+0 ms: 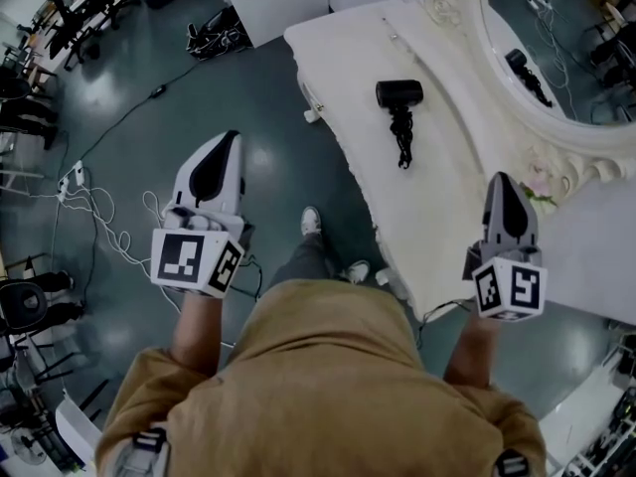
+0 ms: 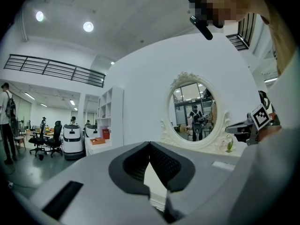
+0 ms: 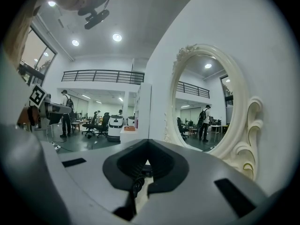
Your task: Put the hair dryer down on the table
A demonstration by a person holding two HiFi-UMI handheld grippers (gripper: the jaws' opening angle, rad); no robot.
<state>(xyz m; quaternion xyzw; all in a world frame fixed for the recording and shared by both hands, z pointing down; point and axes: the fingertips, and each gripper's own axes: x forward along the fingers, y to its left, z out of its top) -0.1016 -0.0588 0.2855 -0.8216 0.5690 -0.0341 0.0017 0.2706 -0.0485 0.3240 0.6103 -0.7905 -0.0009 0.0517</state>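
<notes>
Lighting: bright, even, from round ceiling lamps (image 2: 88, 26), upper left in both gripper views. Glare: pale patches on glossy floor (image 1: 268, 97). Distortion: strong fisheye, black vignetted corners. Foreground: soft-focused.

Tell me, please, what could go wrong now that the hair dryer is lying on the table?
1. The hair dryer has its bundled cord trailing toward the right gripper, which is shut and empty; a forward sweep could snag it and drag the dryer.
2. Loose cables lie on the floor to the person's left, a possible trip hazard.
</notes>
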